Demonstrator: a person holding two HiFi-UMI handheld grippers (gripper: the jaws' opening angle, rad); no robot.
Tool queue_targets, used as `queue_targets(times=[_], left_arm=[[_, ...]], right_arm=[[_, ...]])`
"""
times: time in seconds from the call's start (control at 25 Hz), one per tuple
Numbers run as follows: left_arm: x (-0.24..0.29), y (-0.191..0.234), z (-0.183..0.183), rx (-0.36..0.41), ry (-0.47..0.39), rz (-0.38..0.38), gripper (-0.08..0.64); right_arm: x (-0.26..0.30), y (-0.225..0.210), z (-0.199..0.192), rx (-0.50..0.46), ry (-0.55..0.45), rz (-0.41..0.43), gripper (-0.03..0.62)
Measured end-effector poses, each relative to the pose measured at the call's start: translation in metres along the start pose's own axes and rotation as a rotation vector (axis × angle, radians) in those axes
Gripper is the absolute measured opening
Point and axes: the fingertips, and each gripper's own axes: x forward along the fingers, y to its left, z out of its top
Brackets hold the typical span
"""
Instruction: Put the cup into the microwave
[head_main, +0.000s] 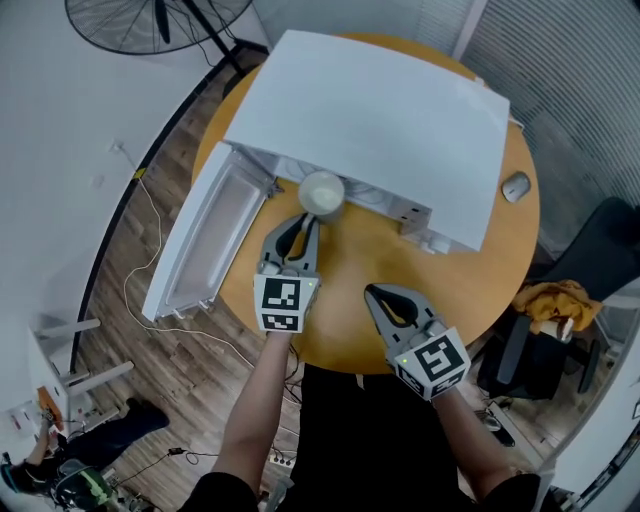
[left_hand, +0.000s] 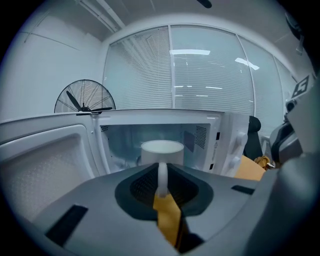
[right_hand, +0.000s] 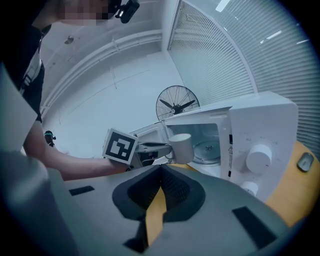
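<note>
Holding white cup (head_main: 322, 192) by its handle, our left gripper (head_main: 301, 220) fingers clamped, at open microwave (head_main: 370, 120) | our right gripper (head_main: 375, 293) fingers together, empty, over tabletop (head_main: 350, 262).

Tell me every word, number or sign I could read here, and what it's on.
None reads clearly.
Warning sticker on the microwave: triangle sign, print too small.
Print above the dial: too blurred.
Marker cube on left gripper, and on right gripper: square patterns, no words.

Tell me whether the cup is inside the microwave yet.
No, the left gripper holds the cup by its handle before the open microwave.
</note>
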Motion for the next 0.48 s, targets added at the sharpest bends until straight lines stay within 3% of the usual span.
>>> queue_targets(times=[0.48], left_arm=[[0.041, 0.014, 0.002, 0.039, -0.019, -0.024, 0.043]], right_arm=[[0.012, -0.001, -0.002, 0.013, 0.013, -0.027, 0.009]])
